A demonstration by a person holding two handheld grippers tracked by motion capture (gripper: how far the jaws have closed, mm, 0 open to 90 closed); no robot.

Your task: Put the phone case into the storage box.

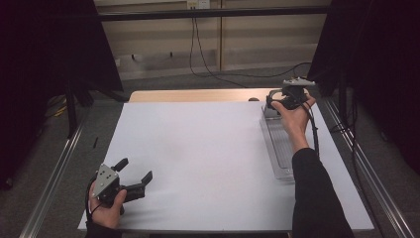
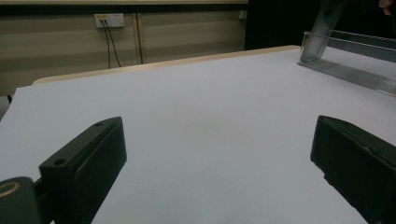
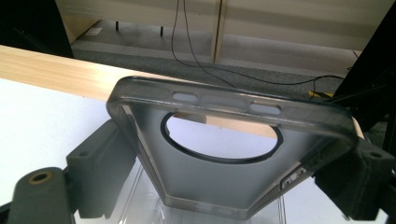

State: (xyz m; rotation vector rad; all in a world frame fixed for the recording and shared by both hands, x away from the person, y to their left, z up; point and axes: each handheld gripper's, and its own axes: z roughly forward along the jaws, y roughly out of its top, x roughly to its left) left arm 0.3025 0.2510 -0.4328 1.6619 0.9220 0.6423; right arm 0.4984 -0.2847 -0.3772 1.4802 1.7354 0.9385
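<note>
The right gripper (image 3: 224,182) has its two black jaws closed against the side edges of a translucent grey phone case (image 3: 219,158), which stands tilted between them with its round camera opening facing the lens. Gripping by the edges probably keeps the soft shell from folding and leaves its open face free. In the high view the right gripper (image 1: 271,102) sits at the far right corner of the white table (image 1: 198,158), directly over the far end of a clear plastic tray (image 1: 281,148), so the case appears to be either lifted out of the tray or lowered into it; which one cannot be told.

The left gripper (image 1: 134,174) rests at the near left corner, jaws spread wide and holding nothing, well apart from the tray, seemingly waiting.

The case's lower end is cut off by the bottom of the right gripper view, and whether it touches the tray floor is unclear. The tray's transparent walls are hard to trace.
</note>
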